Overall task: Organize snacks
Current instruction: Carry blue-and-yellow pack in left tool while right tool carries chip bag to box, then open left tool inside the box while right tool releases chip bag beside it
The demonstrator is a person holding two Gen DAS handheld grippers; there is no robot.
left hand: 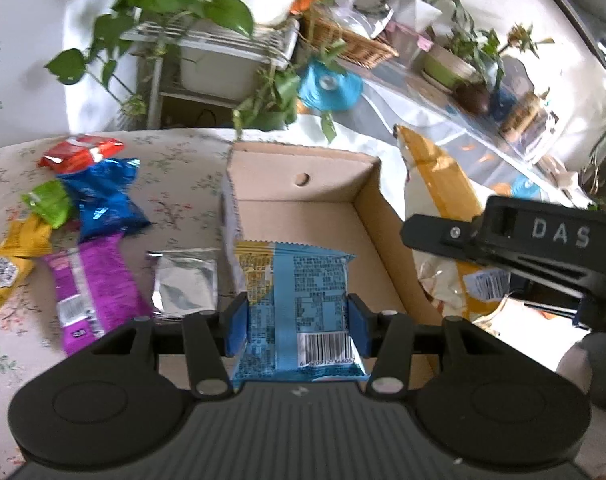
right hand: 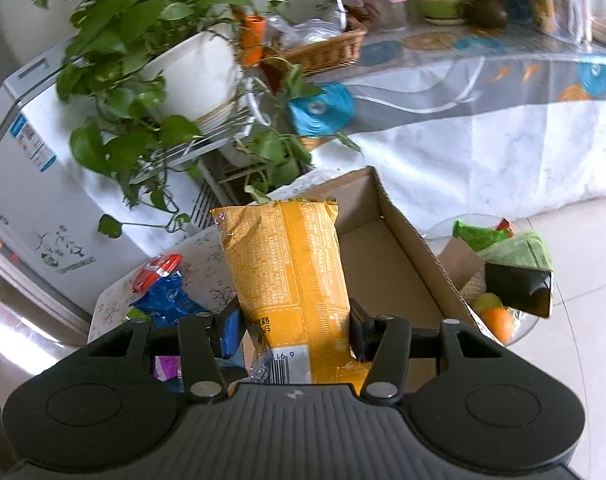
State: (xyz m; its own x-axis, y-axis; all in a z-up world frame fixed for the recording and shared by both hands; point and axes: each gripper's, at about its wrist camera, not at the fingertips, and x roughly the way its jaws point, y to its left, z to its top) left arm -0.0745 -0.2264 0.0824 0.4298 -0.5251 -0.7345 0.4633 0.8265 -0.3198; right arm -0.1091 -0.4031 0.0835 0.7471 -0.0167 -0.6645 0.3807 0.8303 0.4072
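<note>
Snacks: we are clamping light-blue packet point(left hand: 299, 300) in left claw point(left hand: 298, 322), yellow bag point(right hand: 291, 276) in right claw point(right hand: 295, 326), both over cardboard box point(left hand: 387, 216); other packets point(left hand: 99, 200) lying on floral bench point(left hand: 175, 168).

Purple packet point(right hand: 167, 368) mostly hidden behind the tongs (right view)

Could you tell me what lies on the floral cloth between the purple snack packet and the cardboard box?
A silver foil packet lies flat between the purple packet and the cardboard box, seen in the left wrist view.
</note>
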